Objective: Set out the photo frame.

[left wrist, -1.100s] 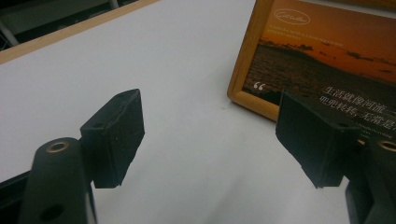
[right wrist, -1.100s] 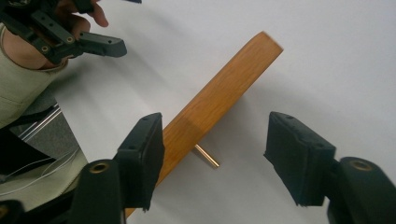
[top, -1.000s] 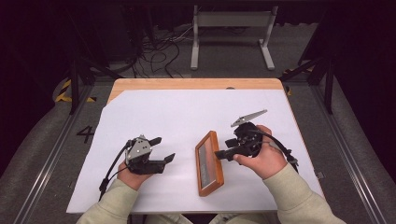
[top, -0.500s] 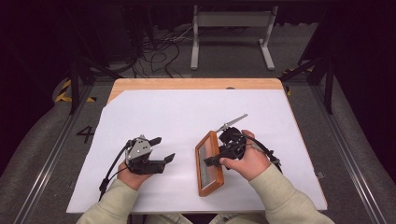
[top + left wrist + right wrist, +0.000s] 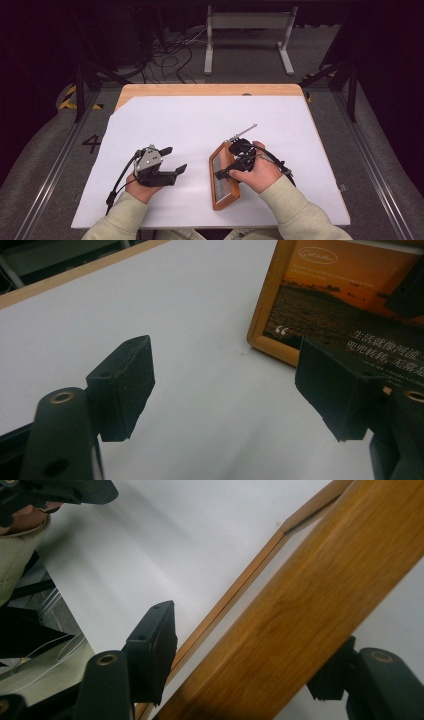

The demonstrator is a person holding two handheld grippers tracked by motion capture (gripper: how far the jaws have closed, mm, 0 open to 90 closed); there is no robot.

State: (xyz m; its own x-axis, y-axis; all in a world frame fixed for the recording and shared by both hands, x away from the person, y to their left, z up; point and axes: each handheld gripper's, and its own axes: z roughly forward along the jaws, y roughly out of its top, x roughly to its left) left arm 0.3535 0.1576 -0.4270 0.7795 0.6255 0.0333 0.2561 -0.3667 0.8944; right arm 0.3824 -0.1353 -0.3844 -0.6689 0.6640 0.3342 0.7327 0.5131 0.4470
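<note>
Lying flat on white table (image 5: 170, 120): one wooden picture frame (image 5: 223, 176). Straddling its right rail, closing, not yet clamping: right gripper (image 5: 231, 161). Resting beside it, gaping, empty: left gripper (image 5: 172, 160).

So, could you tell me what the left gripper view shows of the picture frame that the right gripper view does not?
Left gripper view: the sunset print with white lettering inside the picture frame, beyond the open left claw. Right gripper view: the frame's wooden side rail inside the right claw, whose jaws have just been closing around it, and a sleeve. Both: the wooden frame on the white sheet.
</note>
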